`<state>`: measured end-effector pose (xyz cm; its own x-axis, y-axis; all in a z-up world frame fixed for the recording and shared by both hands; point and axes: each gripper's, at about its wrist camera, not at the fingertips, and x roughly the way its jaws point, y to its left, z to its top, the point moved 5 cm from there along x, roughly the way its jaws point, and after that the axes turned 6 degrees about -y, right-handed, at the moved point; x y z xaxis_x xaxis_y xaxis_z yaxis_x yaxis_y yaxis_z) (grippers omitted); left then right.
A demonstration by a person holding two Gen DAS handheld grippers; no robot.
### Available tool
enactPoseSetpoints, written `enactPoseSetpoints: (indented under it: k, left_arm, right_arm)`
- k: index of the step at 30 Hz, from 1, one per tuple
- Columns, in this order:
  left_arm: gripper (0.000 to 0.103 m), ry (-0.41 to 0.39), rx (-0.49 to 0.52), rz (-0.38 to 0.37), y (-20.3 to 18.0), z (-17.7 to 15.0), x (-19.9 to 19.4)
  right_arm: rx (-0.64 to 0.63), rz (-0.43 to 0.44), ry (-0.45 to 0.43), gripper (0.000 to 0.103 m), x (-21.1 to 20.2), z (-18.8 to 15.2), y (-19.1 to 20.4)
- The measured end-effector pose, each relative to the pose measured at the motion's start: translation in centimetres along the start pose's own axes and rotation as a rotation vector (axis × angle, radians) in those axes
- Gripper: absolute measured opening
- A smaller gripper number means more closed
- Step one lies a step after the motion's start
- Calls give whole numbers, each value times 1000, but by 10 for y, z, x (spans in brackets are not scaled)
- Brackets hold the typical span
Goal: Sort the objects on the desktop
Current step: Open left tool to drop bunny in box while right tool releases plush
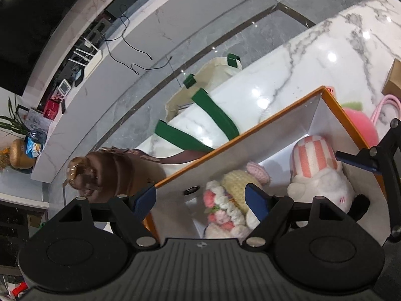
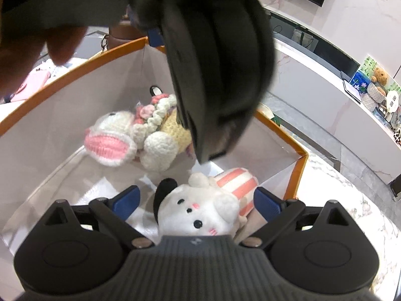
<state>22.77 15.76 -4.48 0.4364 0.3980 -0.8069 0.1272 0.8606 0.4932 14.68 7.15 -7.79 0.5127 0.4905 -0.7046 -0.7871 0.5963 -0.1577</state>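
An orange-rimmed white box (image 1: 250,155) stands on the marble table. In it lie a crocheted bunny with flowers (image 1: 233,200) and a white plush animal with a pink-striped popcorn tub (image 1: 318,175). My left gripper (image 1: 200,200) is open and straddles the box's near corner, one pad outside the rim and one inside above the bunny. My right gripper (image 2: 195,202) is open around the white plush (image 2: 200,210), with small gaps at both pads. The bunny (image 2: 130,135) lies further in. The left gripper's dark body (image 2: 213,75) hangs over the box (image 2: 75,105).
A cream tote bag with green handles (image 1: 208,82) and a brown bag (image 1: 112,173) hang off the table's far edge. A pink round object (image 1: 361,128) and a cardboard box (image 1: 393,80) sit beyond the orange box. Grey floor lies below.
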Motion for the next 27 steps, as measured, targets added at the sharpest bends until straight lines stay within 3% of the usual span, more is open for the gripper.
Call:
enactPoseSetpoints:
  k: [5, 8, 12, 17, 27]
  left_arm:
    - [92, -23, -28, 6, 11, -5, -15]
    - [92, -40, -38, 14, 13, -9, -25]
    - [92, -72, -46, 12, 13, -14, -42]
    - [92, -130, -88, 2, 17, -22, -67]
    - [92, -228, -131, -34, 8, -42, -115]
  right_arm:
    - [15, 11, -32, 97, -10, 8, -9]
    - [2, 8, -47, 97, -13, 24, 9]
    - [-13, 9, -60, 97, -13, 21, 28]
    - [-5, 9, -86, 97, -22, 20, 23]
    - [68, 29, -189, 97, -92, 15, 4]
